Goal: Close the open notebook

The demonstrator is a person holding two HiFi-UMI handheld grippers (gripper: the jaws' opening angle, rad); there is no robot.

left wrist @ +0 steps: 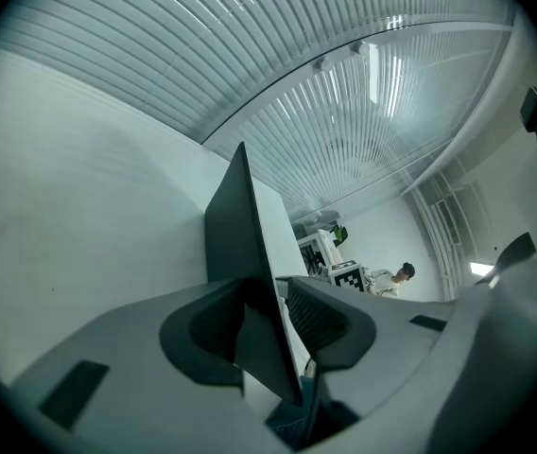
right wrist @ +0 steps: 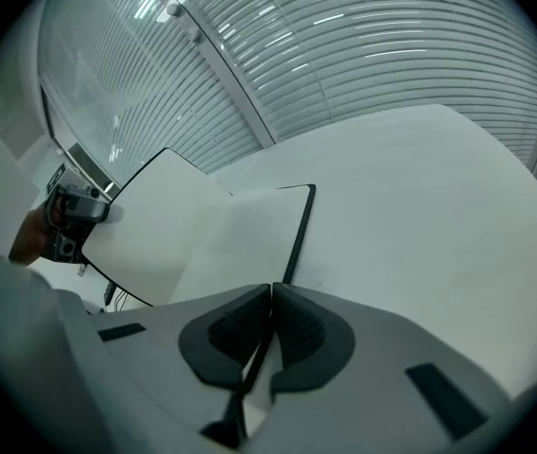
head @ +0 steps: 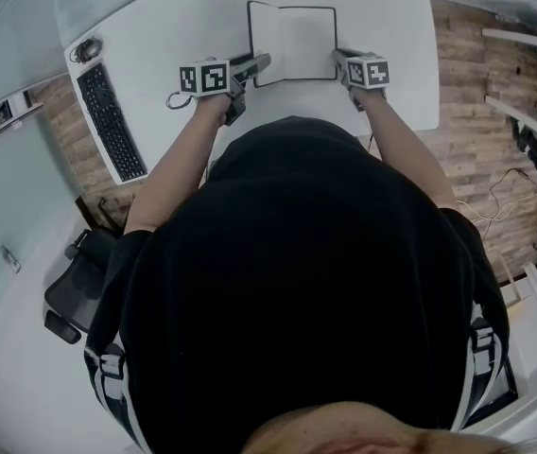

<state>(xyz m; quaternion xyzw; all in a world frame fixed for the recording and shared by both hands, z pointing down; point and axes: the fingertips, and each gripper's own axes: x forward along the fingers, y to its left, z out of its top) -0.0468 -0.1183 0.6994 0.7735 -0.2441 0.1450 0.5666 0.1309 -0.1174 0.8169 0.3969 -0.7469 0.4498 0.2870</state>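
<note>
The notebook lies open on the white table, with blank white pages and black covers. My left gripper is at its left edge. In the left gripper view the dark left cover stands tilted up between the jaws of the left gripper, which are spread wide, with a gap beside the right pad. My right gripper is at the right edge. In the right gripper view the right gripper is shut on the thin black right cover, and the open pages spread out beyond it.
A black keyboard lies at the table's left end with a small dark device beyond it. A cable loop sits by my left hand. An office chair stands lower left. White shelving stands on the wooden floor at right.
</note>
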